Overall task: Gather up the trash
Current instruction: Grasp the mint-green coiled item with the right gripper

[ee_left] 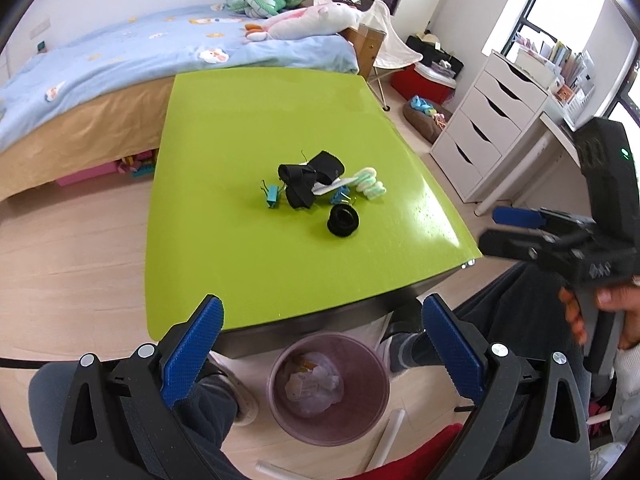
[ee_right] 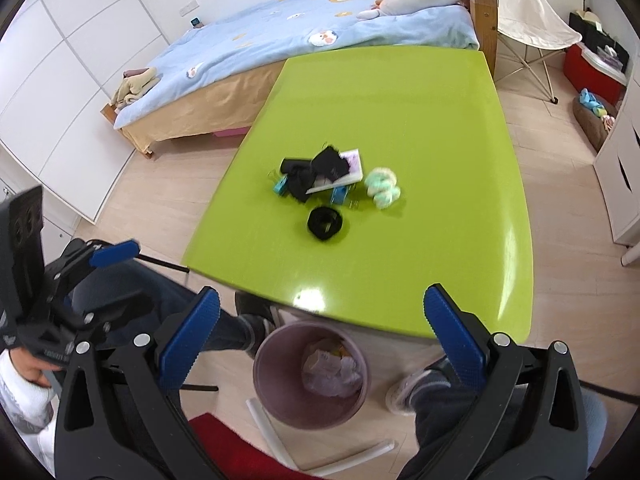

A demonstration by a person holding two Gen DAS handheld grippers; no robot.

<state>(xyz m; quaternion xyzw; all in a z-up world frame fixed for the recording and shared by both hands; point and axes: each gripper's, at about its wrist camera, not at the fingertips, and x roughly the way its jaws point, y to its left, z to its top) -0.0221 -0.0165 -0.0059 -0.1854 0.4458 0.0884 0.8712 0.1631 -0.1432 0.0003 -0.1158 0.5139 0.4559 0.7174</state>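
A glossy lime-green square table (ee_left: 248,128) (ee_right: 420,92) filled the middle of both views, its far edge close against a bed with a pale blue quilt (ee_left: 132,52) (ee_right: 288,28). Below the table's near edge, on the pale wood floor, stood a round mauve plastic waste bin (ee_left: 276,400) (ee_right: 264,384), upright, with crumpled white paper and a scrap of yellow already lying inside it.

The left gripper (ee_left: 322,354) hung above the near edge and the bin, its blue-padded fingers (ee_left: 192,352) spread wide with nothing between them. The right gripper (ee_right: 322,346) hovered likewise over the near edge, toward the near right corner, its fingers (ee_right: 456,340) also wide apart and empty; in the left wrist view it showed from the side (ee_left: 500,228) off the table's right edge (the view was too oblique there to judge its opening).

The trash lay in a loose heap near the middle of the table. Largest was a crumpled black cloth strip (ee_left: 304,184) (ee_right: 316,172), draped over a flat white card (ee_left: 330,188) (ee_right: 348,170). Just right of them sat a fluffy mint-and-white scrunchie (ee_left: 370,184) (ee_right: 383,187). Nearer the near edge, a little apart from the heap, lay a black coiled ring of fabric (ee_left: 343,221) (ee_right: 325,223). A turquoise binder clip (ee_left: 272,196) (ee_right: 280,186) touched the cloth's left side, and a second blue binder clip (ee_left: 341,196) (ee_right: 339,194) peeked out under the card.
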